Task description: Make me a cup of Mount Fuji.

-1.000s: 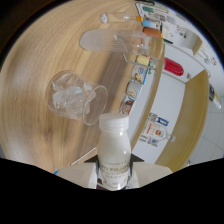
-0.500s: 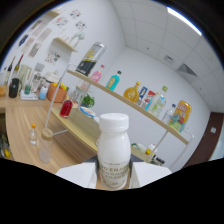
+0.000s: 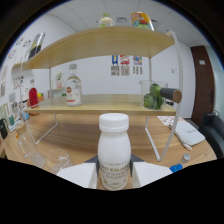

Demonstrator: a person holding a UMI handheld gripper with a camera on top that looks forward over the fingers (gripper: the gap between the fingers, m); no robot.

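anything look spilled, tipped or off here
Nothing stands out. The white bottle sits upright between the gripper fingers, cap on. The round bottle on the wooden shelf stands upright, and no spill shows on the table.

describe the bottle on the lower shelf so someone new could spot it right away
Find the wooden two-tier shelf beyond the tongs, which are shut on a white milk bottle. On its lower board, toward the left post, stands a clear round bottle with a red-and-white label, taller than the red object further left.

Upright white capped bottle (image 3: 114,152) in tool (image 3: 114,176)
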